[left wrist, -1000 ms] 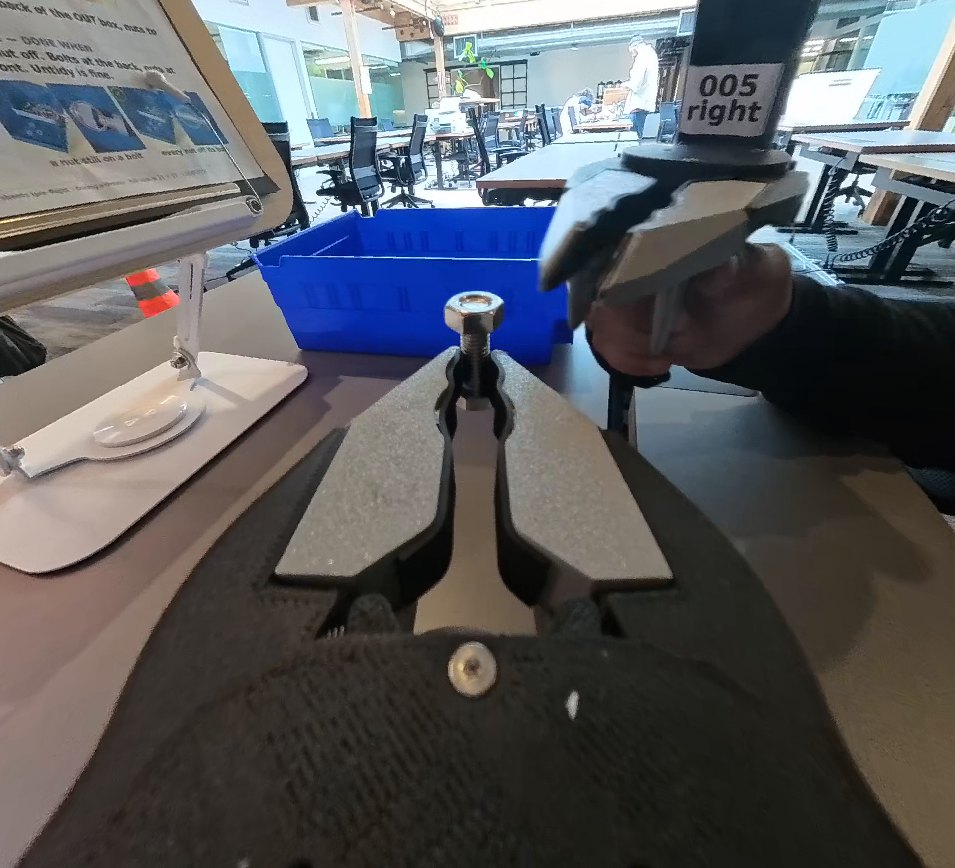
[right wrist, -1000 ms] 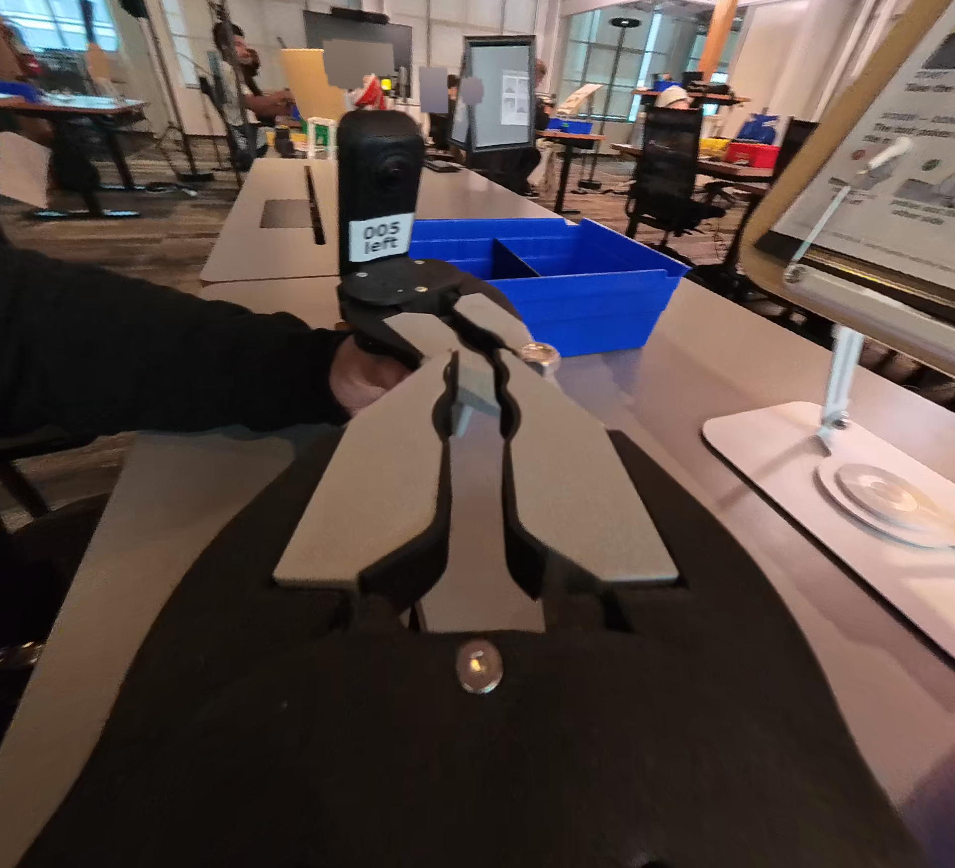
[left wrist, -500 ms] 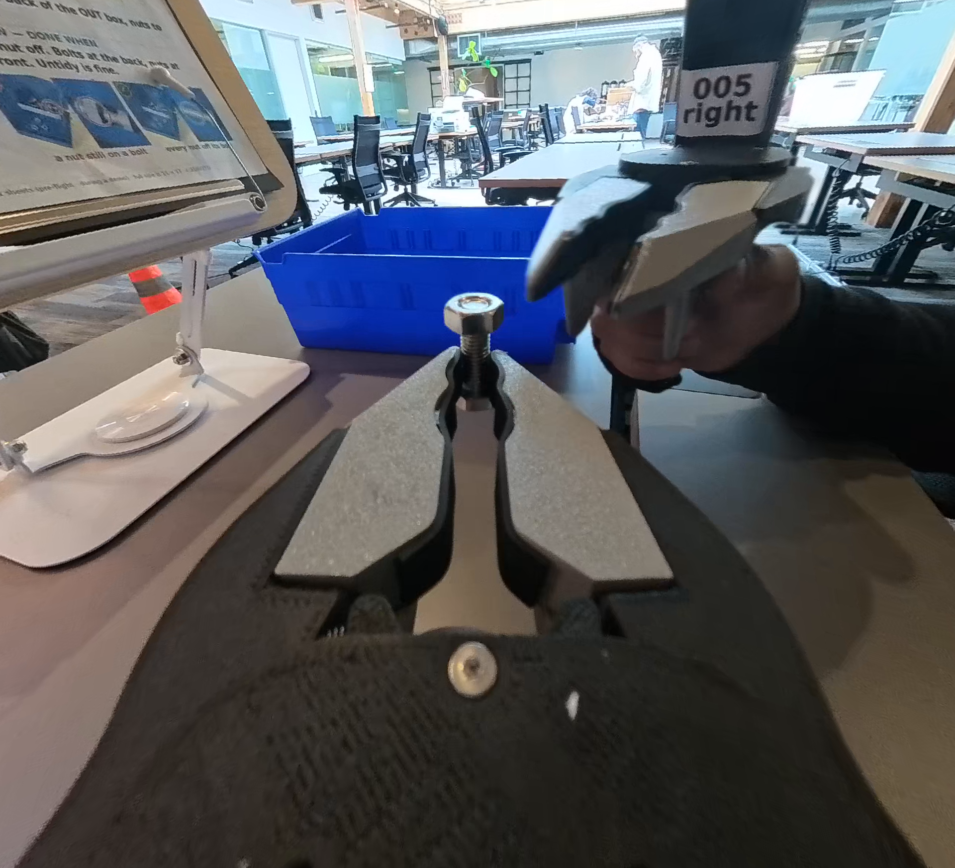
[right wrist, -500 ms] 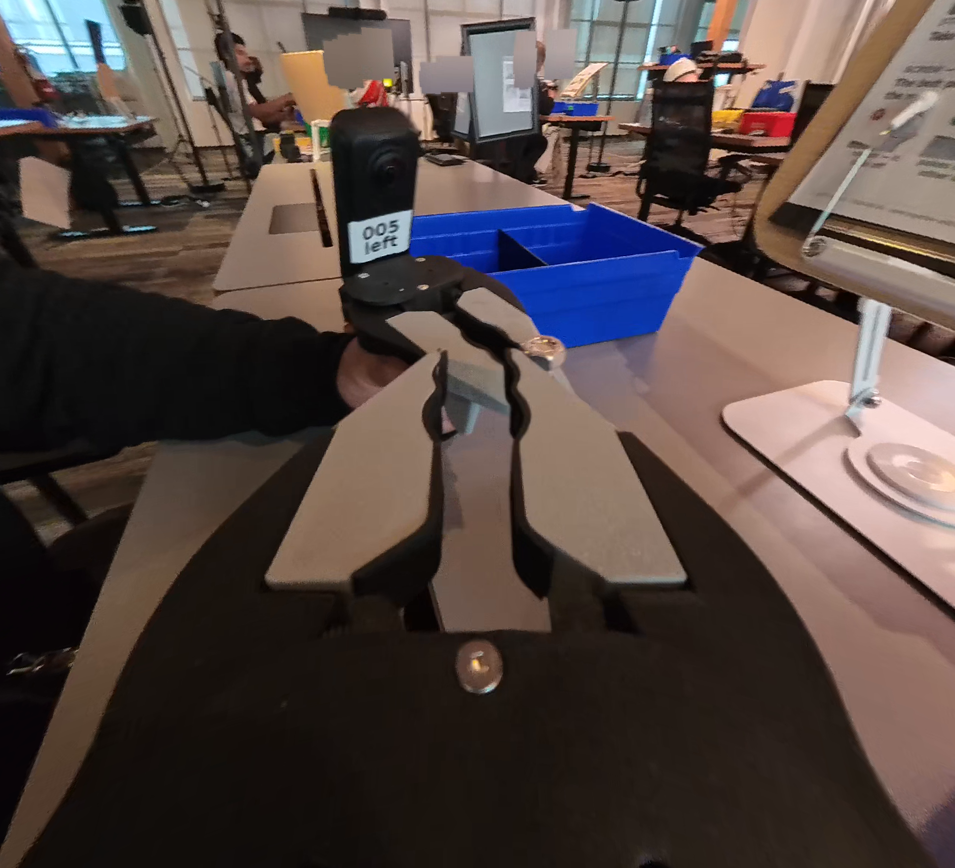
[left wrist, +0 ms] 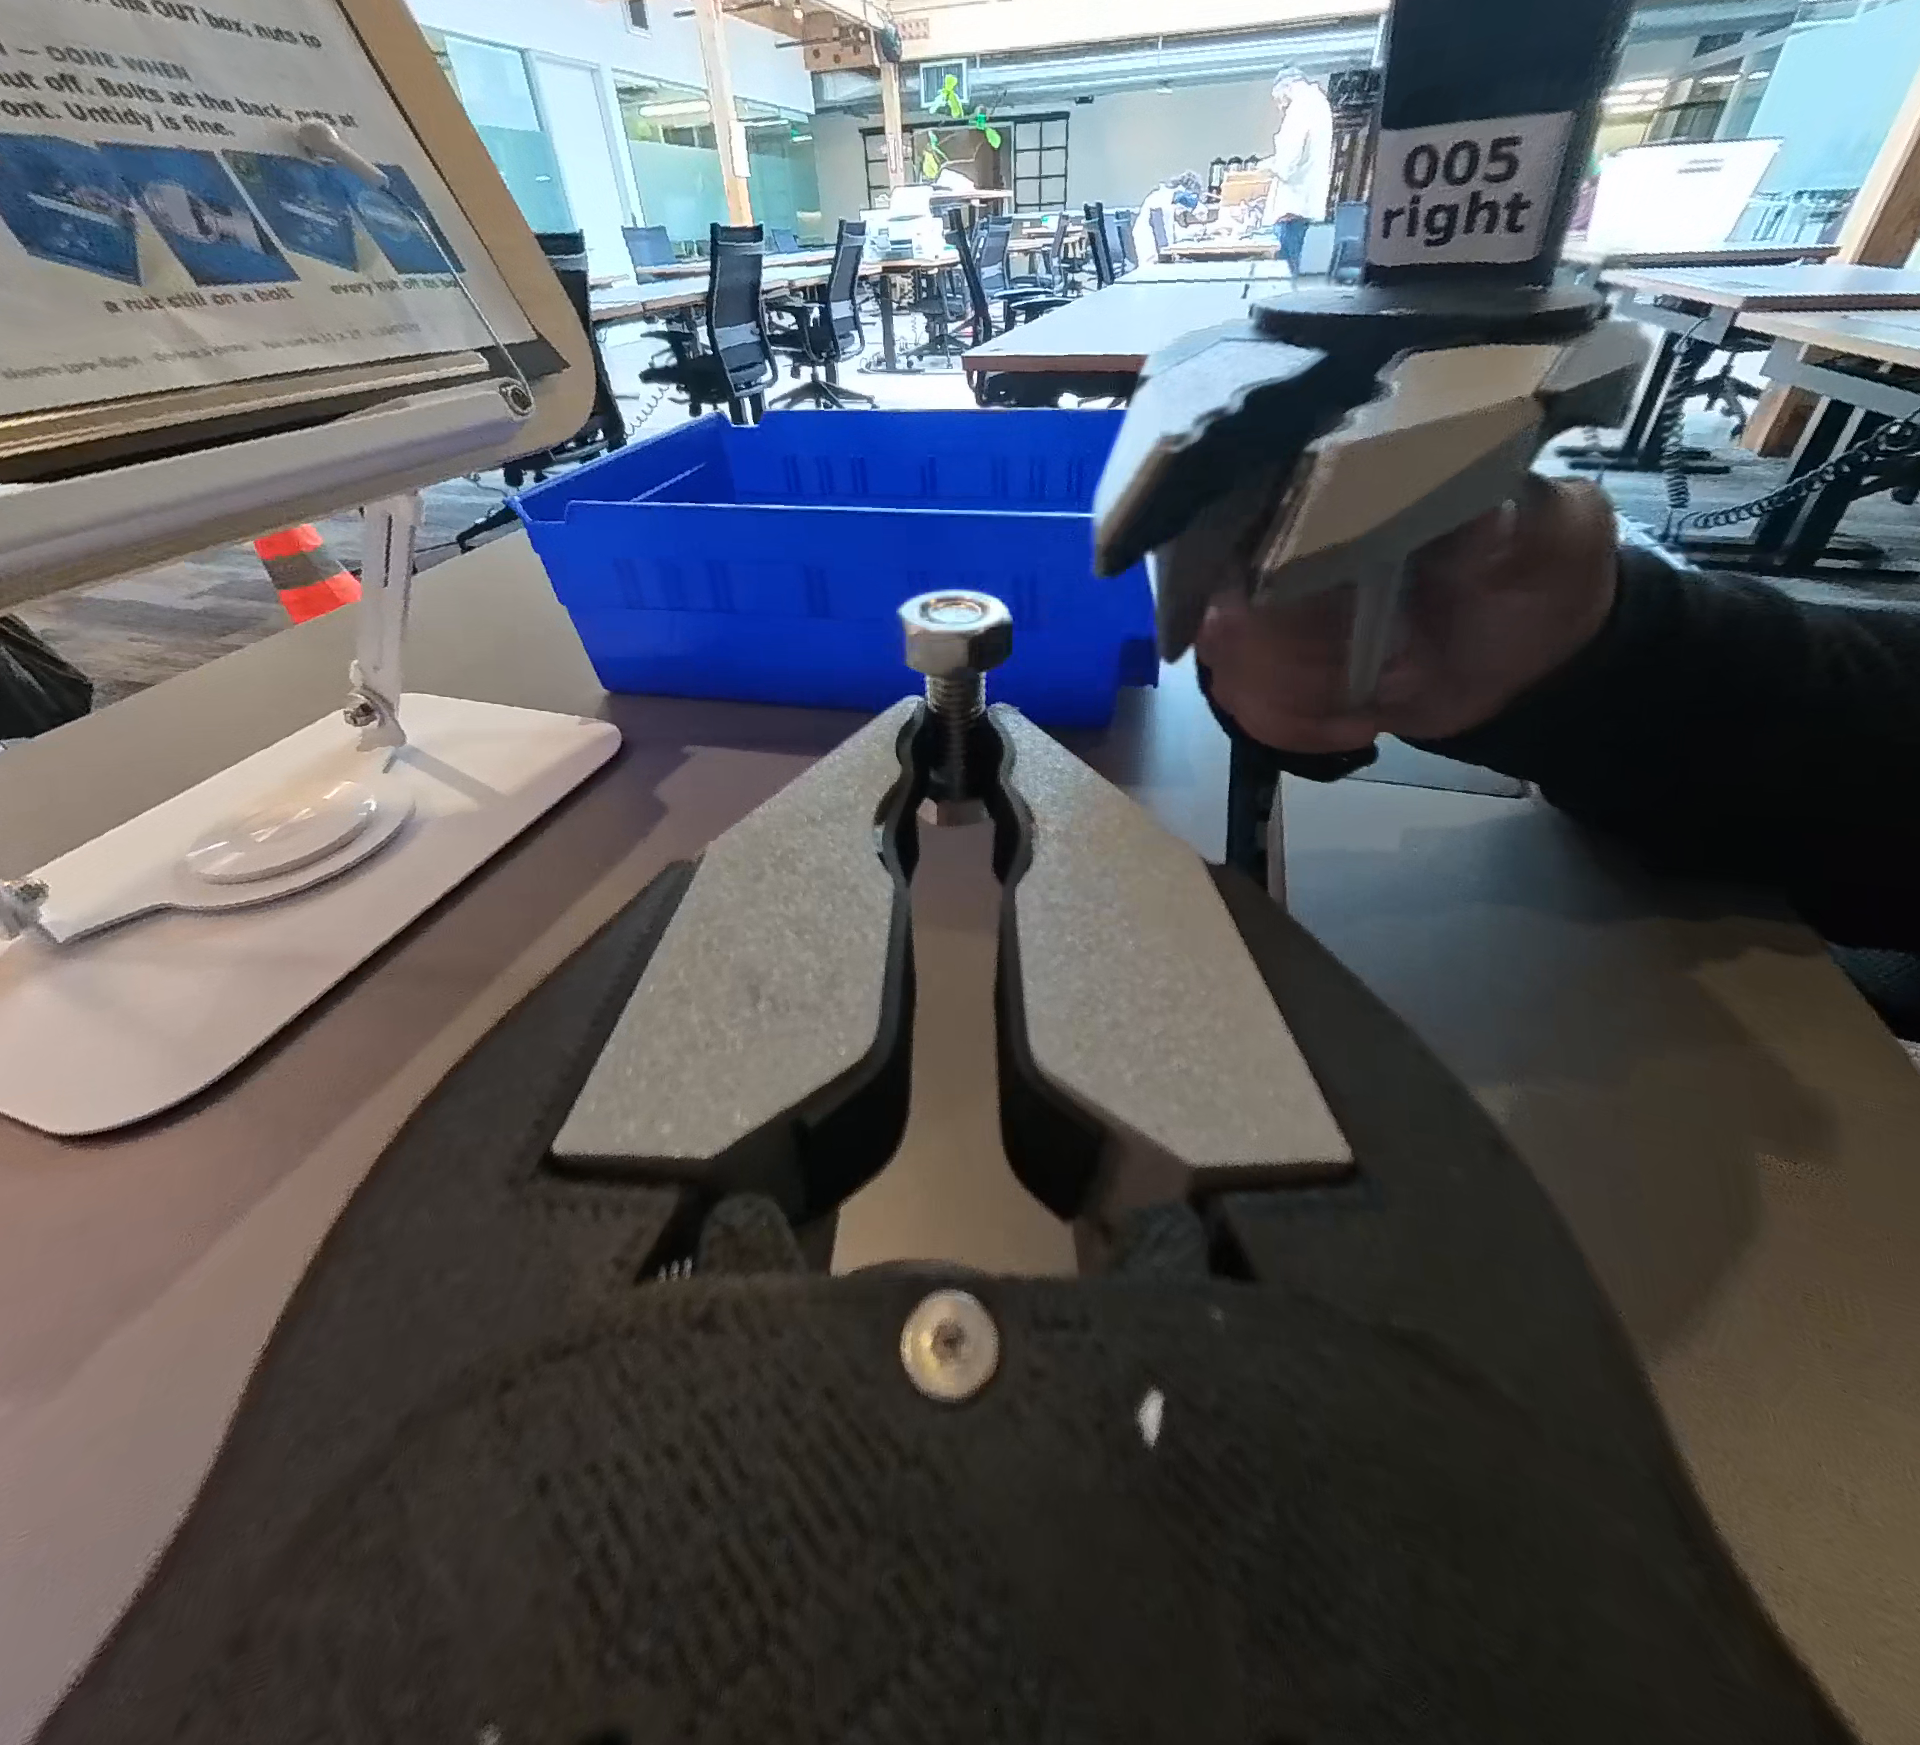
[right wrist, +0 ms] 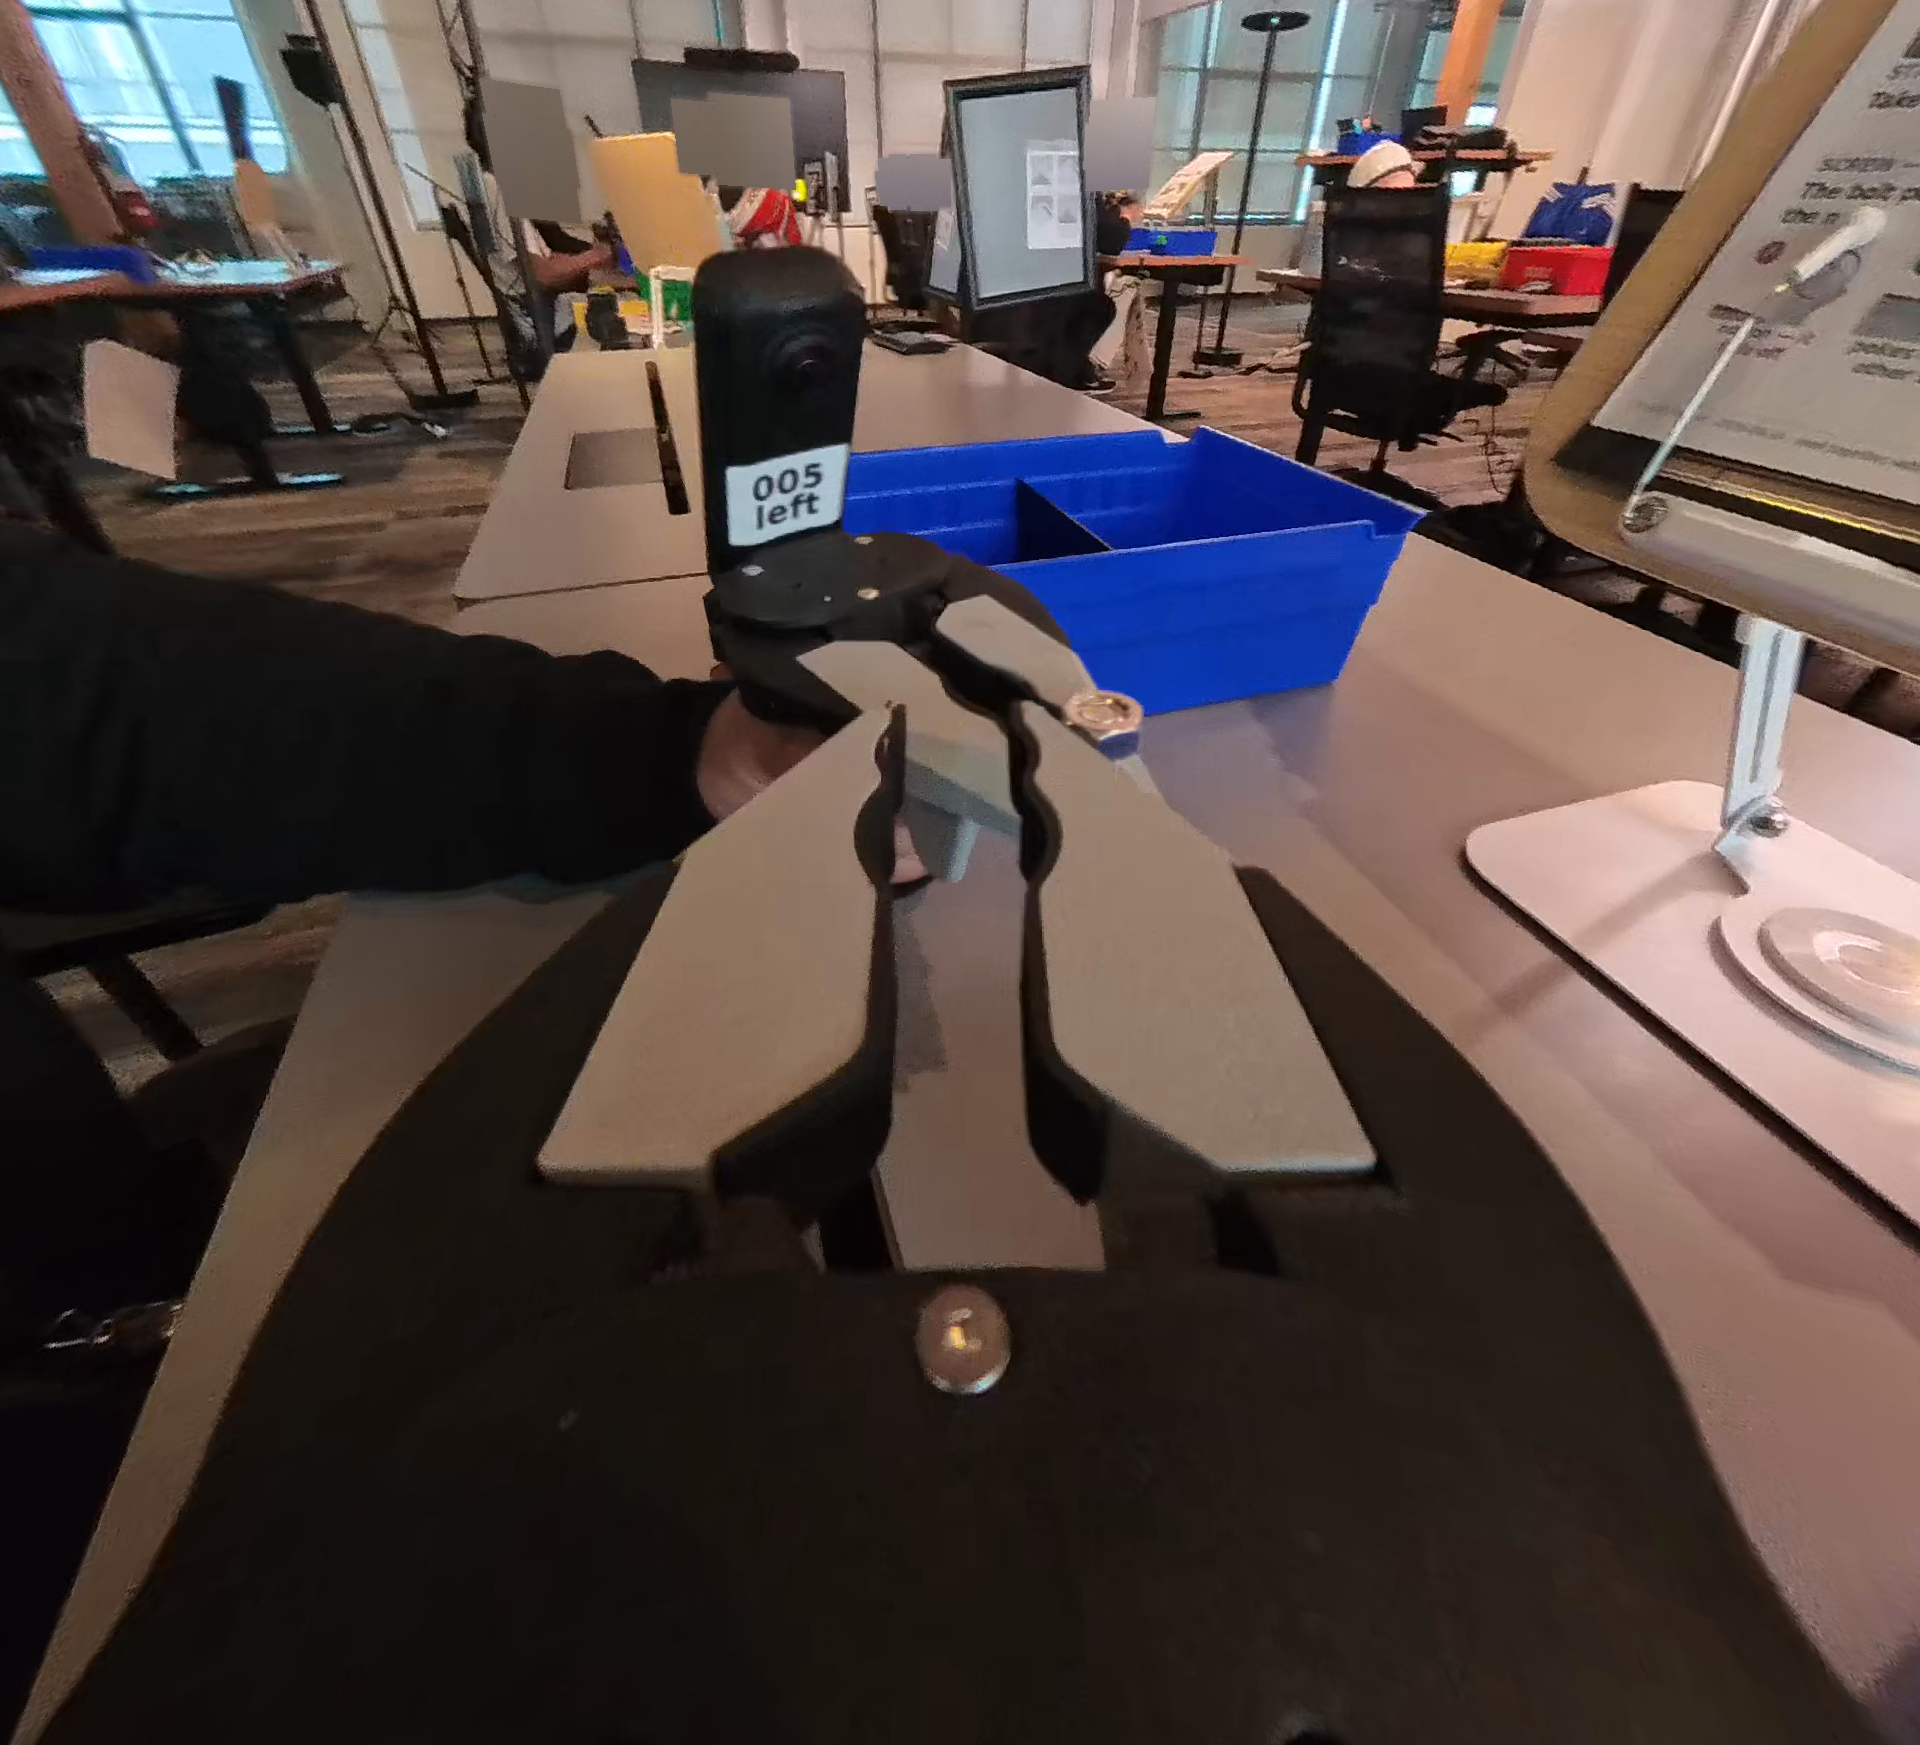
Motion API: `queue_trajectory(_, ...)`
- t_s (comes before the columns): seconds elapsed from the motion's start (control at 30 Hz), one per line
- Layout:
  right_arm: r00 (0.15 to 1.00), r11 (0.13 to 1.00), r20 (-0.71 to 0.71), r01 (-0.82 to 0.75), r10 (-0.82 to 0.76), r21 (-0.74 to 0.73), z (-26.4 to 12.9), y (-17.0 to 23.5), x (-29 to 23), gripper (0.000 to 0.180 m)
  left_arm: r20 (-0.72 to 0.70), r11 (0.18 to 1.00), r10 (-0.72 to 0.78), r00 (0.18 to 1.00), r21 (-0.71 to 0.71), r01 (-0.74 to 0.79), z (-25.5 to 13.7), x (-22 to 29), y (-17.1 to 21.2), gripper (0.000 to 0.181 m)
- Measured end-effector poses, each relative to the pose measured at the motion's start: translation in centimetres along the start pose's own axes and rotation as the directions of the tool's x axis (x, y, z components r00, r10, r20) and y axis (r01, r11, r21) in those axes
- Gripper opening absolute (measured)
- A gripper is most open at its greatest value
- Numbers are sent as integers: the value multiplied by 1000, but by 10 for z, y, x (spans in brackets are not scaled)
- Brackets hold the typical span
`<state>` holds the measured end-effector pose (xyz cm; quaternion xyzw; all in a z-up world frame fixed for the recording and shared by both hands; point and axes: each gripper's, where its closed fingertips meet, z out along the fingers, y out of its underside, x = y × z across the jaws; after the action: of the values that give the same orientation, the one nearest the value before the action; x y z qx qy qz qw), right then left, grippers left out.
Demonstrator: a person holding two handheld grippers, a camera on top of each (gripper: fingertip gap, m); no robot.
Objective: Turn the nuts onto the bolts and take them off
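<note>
My left gripper (left wrist: pixel 956 765) is shut on the threaded shank of a steel bolt (left wrist: pixel 951 734), held upright above the table. A hex nut (left wrist: pixel 956 633) sits at the bolt's top end. My right gripper (right wrist: pixel 951 724) is a little open with nothing between its fingers. In the left wrist view the right gripper (left wrist: pixel 1195 542) hovers to the right of the nut and slightly above it, apart from it. In the right wrist view the left gripper (right wrist: pixel 1029 708) lies just beyond my fingertips, with the nut (right wrist: pixel 1101 713) showing at its tip.
A blue bin (left wrist: pixel 831 573) with a divider stands just behind the bolt; it also shows in the right wrist view (right wrist: pixel 1195 615). A tablet stand with a white base (left wrist: pixel 260 916) stands to the left. The grey table (left wrist: pixel 1558 1020) runs on to the right. The grippers' ends are close to 5 centimeters from one another.
The right gripper's fingers have parted slightly. It has shifted only a little beside the nut. The left gripper holds the bolt still.
</note>
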<state>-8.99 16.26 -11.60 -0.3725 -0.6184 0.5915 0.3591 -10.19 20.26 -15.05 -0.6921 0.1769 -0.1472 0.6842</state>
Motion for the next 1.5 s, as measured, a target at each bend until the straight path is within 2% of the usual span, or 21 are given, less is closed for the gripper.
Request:
queue_trajectory(0.1,997,1000,-71,-12,13,12,0,-1,14,36,-6,1000,8,1000,-3,-8,1,2,0,7)
queue_trajectory(0.17,994,1000,-103,-22,22,0,1,3,20,40,-8,1000,13,1000,-3,-13,1,4,0,7)
queue_trajectory(0.33,997,999,-74,-7,3,-47,8,11,12,42,4,1000,14,1000,-6,-14,1,2,0,7)
queue_trajectory(0.37,998,999,-63,10,-13,-48,7,10,9,38,11,1000,12,1000,1,-12,0,0,-1,7)
queue_trajectory(0.4,1000,999,-17,22,-23,-44,6,9,1,18,17,1000,7,1000,3,-7,-1,-2,-2,7)
queue_trajectory(0.43,1000,999,26,19,-18,-33,6,7,-7,9,20,1000,5,1000,0,-5,-1,-3,-1,7)
queue_trajectory(0.6,998,1000,-55,4,-5,-17,4,4,8,33,10,1000,11,1000,-3,-11,0,0,-1,7)
queue_trajectory(0.73,992,1000,-127,-24,21,-20,2,8,25,38,4,1000,9,1000,-3,-9,1,1,-1,7)
queue_trajectory(0.87,995,998,-89,-40,36,-49,9,14,18,42,5,1000,9,1000,-6,-9,1,1,0,7)
queue_trajectory(0.97,998,998,-61,-8,4,-60,8,14,11,38,12,1000,8,1000,3,-8,0,0,-2,7)
queue_trajectory(1.03,999,999,33,32,-31,-17,3,5,-6,0,24,1000,2,1000,1,-2,-1,-4,-2,7)
queue_trajectory(1.1,999,1000,16,31,-31,-3,1,1,-4,0,22,1000,-4,1000,1,4,-2,-4,-1,7)
queue_trajectory(1.17,999,1000,-38,4,-4,-14,2,4,7,26,18,1000,-2,1000,-4,2,-1,-3,0,7)
queue_trajectory(1.2,999,1000,-49,-15,14,-14,2,5,11,33,17,1000,2,1000,-4,-2,0,-3,0,7)
queue_trajectory(1.33,993,999,-106,-47,44,-25,4,10,23,44,12,1000,6,1000,-7,-6,0,-1,0,7)
queue_trajectory(1.5,999,998,-44,-22,20,-53,9,13,9,46,26,1000,9,1000,-9,-9,0,-3,1,7)
